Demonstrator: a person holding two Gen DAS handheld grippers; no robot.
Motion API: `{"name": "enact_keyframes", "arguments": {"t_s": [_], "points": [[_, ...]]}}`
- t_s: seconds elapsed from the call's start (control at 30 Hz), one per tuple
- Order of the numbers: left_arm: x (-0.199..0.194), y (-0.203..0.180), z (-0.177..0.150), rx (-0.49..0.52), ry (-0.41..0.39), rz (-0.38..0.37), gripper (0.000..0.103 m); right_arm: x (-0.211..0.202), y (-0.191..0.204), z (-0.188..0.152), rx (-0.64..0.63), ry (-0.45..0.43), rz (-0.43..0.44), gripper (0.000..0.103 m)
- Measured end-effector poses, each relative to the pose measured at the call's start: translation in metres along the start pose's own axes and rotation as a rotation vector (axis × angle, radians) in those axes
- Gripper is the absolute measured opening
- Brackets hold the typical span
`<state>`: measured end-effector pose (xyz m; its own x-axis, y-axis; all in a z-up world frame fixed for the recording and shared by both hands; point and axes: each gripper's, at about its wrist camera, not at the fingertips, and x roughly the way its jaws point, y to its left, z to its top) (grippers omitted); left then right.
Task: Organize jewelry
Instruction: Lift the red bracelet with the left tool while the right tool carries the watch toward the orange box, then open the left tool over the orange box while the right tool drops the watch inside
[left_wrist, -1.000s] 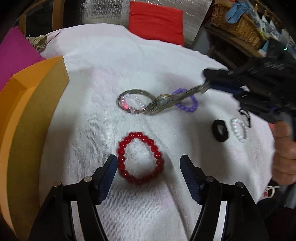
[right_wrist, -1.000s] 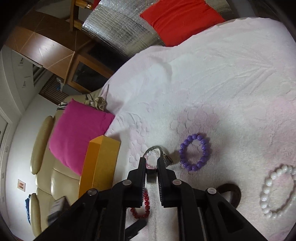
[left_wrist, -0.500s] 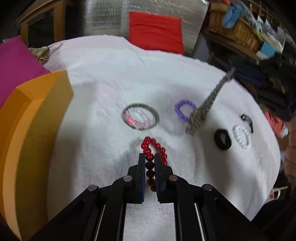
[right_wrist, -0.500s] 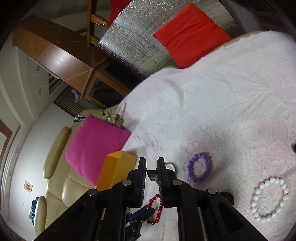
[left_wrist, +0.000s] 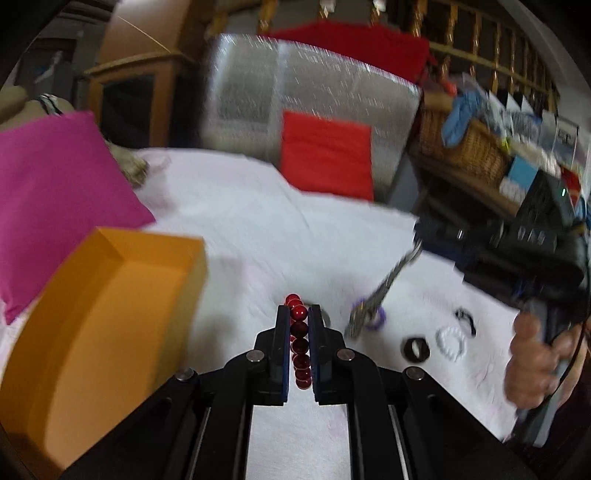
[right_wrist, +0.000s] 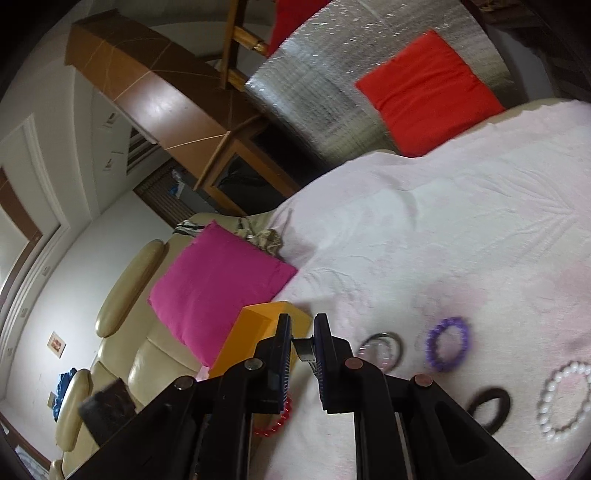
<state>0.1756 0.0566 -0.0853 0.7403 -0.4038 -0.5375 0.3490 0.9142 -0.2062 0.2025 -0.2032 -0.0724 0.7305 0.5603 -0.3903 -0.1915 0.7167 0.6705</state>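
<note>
My left gripper (left_wrist: 298, 314) is shut on the red bead bracelet (left_wrist: 298, 345), lifted above the white towel (left_wrist: 258, 229); part of it shows in the right wrist view (right_wrist: 277, 422). My right gripper (right_wrist: 303, 341) is shut on the end of a silver wristwatch (right_wrist: 306, 350), which hangs from it in the left wrist view (left_wrist: 384, 295). The orange box (left_wrist: 107, 317) stands open at the left. On the towel lie a silver bangle (right_wrist: 380, 349), a purple bead bracelet (right_wrist: 447, 343), a white pearl bracelet (right_wrist: 563, 400) and a black ring-shaped band (right_wrist: 489, 406).
A pink cushion (left_wrist: 51, 206) lies behind the box. A red cushion (left_wrist: 327, 155) and a silver padded sheet (left_wrist: 303, 96) stand at the back. A wicker basket (left_wrist: 465, 144) and shelves are at the right. A small black clip (left_wrist: 465, 319) lies near the pearl bracelet.
My left gripper closed on the red bracelet and lifted it, tilting up. My right gripper lifted the watch off the towel and carried it up and toward the box.
</note>
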Motion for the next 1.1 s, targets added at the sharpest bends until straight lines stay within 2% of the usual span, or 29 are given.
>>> {"name": "enact_keyframes", "arguments": {"t_s": [0.17, 0.37, 0.43, 0.53, 0.67, 0.77, 0.83, 0.9, 0.93, 0.97, 1.0, 1.03, 1.1], "points": [[-0.037, 0.031, 0.007, -0.046, -0.109, 0.079, 0.009, 0.026, 0.046, -0.004, -0.046, 0.026, 0.036, 0.014], [-0.063, 0.085, -0.004, -0.148, -0.133, 0.252, 0.009, 0.082, 0.11, -0.01, -0.089, 0.065, 0.07, 0.014], [-0.064, 0.104, -0.01, -0.187, -0.11, 0.324, 0.009, 0.103, 0.128, -0.015, -0.103, 0.079, 0.069, 0.014], [-0.051, 0.135, -0.023, -0.265, -0.001, 0.416, 0.009, 0.143, 0.148, -0.027, -0.122, 0.117, 0.036, 0.014], [-0.027, 0.153, -0.04, -0.318, 0.138, 0.447, 0.01, 0.186, 0.152, -0.046, -0.14, 0.19, -0.052, 0.014], [-0.018, 0.155, -0.044, -0.332, 0.173, 0.483, 0.01, 0.202, 0.138, -0.058, -0.104, 0.237, -0.112, 0.016], [-0.018, 0.153, -0.045, -0.328, 0.171, 0.522, 0.015, 0.2, 0.128, -0.058, -0.057, 0.24, -0.121, 0.016], [-0.02, 0.152, -0.043, -0.325, 0.158, 0.543, 0.032, 0.191, 0.122, -0.052, -0.039, 0.232, -0.145, 0.025], [-0.021, 0.151, -0.039, -0.323, 0.148, 0.557, 0.046, 0.184, 0.118, -0.05, -0.039, 0.219, -0.149, 0.035], [-0.022, 0.149, -0.038, -0.317, 0.134, 0.569, 0.049, 0.173, 0.115, -0.045, -0.047, 0.19, -0.161, 0.047], [-0.023, 0.146, -0.037, -0.307, 0.121, 0.579, 0.049, 0.164, 0.112, -0.042, -0.056, 0.17, -0.17, 0.052], [-0.024, 0.146, -0.035, -0.297, 0.114, 0.588, 0.049, 0.153, 0.109, -0.038, -0.068, 0.145, -0.18, 0.055], [-0.023, 0.141, -0.033, -0.281, 0.104, 0.608, 0.049, 0.13, 0.101, -0.027, -0.085, 0.107, -0.202, 0.055]]}}
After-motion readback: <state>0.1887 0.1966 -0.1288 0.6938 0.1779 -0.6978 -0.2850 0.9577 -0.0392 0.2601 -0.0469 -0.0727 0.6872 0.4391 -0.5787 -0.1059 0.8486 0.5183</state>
